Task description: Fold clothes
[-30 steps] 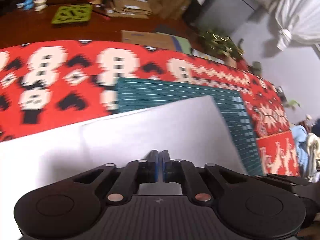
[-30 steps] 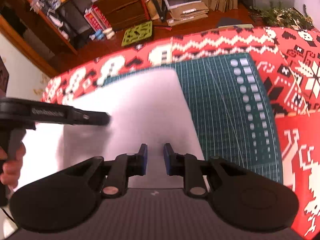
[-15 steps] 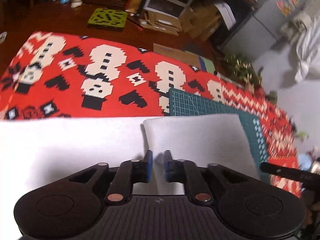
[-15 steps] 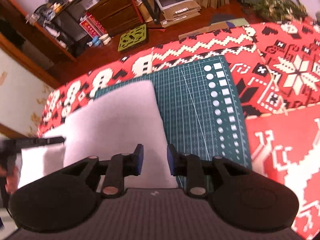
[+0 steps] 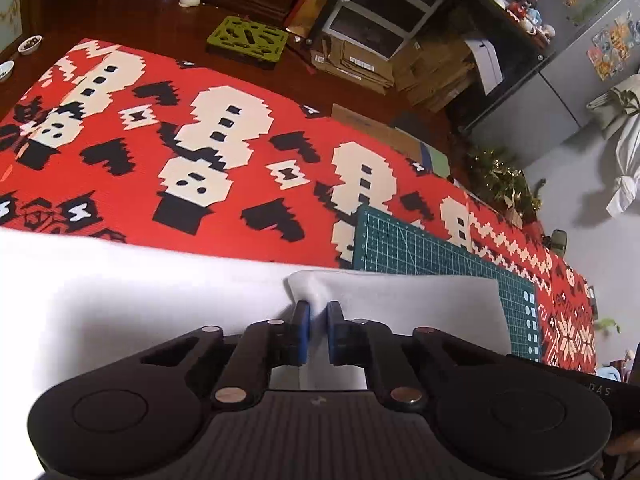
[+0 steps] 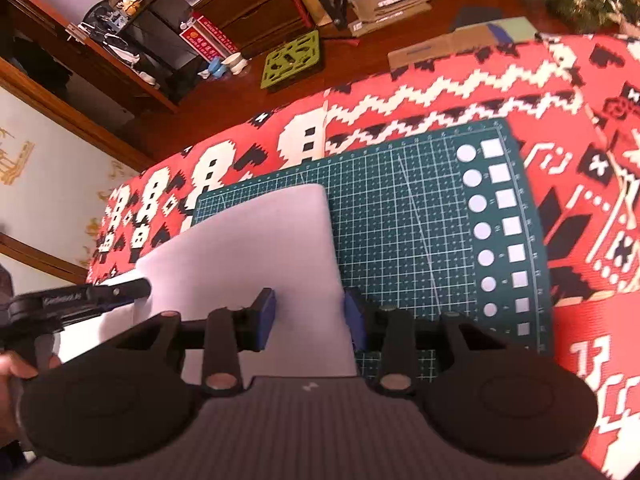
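- Left gripper (image 5: 318,330): narrow gap, white cloth (image 5: 160,312) bunched between the pads, a raised fold at the tips; whether truly pinched, cannot tell.
- White cloth spread over red patterned cover (image 5: 240,160) and partly on green cutting mat (image 6: 400,220), one flap doubled over.
- Right gripper (image 6: 310,320): wide apart, straddling the flap's edge.
- Best kept low, edges aligned, creases avoided.
- Nothing blocking; clutter only beyond.

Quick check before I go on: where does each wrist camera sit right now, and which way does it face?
Left wrist: behind the left gripper, facing across the white cloth and red blanket; own fingers show.
Right wrist: behind the right gripper, facing the green mat; its fingers, the left gripper and a hand show.
Shared: cloth, mat, blanket.
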Demonstrator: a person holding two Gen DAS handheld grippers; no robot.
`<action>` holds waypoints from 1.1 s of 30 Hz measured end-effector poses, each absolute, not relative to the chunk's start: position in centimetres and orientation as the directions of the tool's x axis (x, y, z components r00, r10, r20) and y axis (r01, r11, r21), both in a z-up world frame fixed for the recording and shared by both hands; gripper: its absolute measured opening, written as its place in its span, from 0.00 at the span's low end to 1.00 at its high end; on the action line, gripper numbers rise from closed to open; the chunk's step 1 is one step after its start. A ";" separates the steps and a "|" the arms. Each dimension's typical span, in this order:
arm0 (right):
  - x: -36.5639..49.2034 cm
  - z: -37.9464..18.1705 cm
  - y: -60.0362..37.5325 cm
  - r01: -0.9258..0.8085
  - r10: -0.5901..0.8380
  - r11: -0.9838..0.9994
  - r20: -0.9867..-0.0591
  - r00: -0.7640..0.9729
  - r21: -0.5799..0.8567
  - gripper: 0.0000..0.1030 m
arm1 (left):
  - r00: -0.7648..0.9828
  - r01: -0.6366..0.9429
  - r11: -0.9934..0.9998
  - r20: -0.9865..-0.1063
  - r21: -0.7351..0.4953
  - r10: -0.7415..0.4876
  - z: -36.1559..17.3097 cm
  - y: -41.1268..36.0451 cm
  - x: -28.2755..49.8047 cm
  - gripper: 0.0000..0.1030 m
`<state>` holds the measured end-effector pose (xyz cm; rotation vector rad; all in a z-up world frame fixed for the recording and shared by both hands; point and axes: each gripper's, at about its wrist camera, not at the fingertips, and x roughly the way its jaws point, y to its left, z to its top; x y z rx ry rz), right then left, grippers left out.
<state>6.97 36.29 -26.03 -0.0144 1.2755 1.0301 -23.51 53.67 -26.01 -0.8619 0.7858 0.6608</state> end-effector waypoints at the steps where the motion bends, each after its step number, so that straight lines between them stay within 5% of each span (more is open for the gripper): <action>1: 7.0 -26.3 36.3 -0.635 0.620 0.575 -0.781 -0.074 0.517 0.43 | 0.552 -0.771 0.495 -0.809 -0.402 0.201 -25.6 53.5 -23.5 0.07; 9: 7.3 -26.5 36.2 -0.627 0.631 0.563 -0.770 -0.094 0.538 0.39 | 0.494 -0.791 0.518 -0.840 -0.327 0.224 -25.5 53.4 -22.7 0.09; 14: 7.7 -26.8 36.4 -0.615 0.637 0.559 -0.763 -0.110 0.556 0.40 | 0.478 -0.821 0.462 -0.845 -0.334 0.239 -25.8 53.9 -23.9 0.25; 16: 7.7 -26.9 36.5 -0.615 0.639 0.557 -0.761 -0.112 0.558 0.40 | 0.474 -0.834 0.439 -0.841 -0.334 0.261 -25.2 53.8 -24.5 0.24; 19: 7.7 -26.9 36.4 -0.602 0.639 0.563 -0.760 -0.117 0.566 0.41 | 0.509 -0.814 0.450 -0.824 -0.367 0.250 -24.1 52.8 -24.4 0.08; 27: 7.4 -27.1 35.8 -0.593 0.648 0.553 -0.750 -0.136 0.585 0.41 | 0.585 -0.749 0.480 -0.796 -0.457 0.154 -22.4 49.5 -22.8 0.08; 33: 7.8 -27.1 35.5 -0.554 0.660 0.561 -0.736 -0.148 0.614 0.30 | 0.626 -0.706 0.481 -0.776 -0.520 0.079 -22.2 47.0 -20.5 0.08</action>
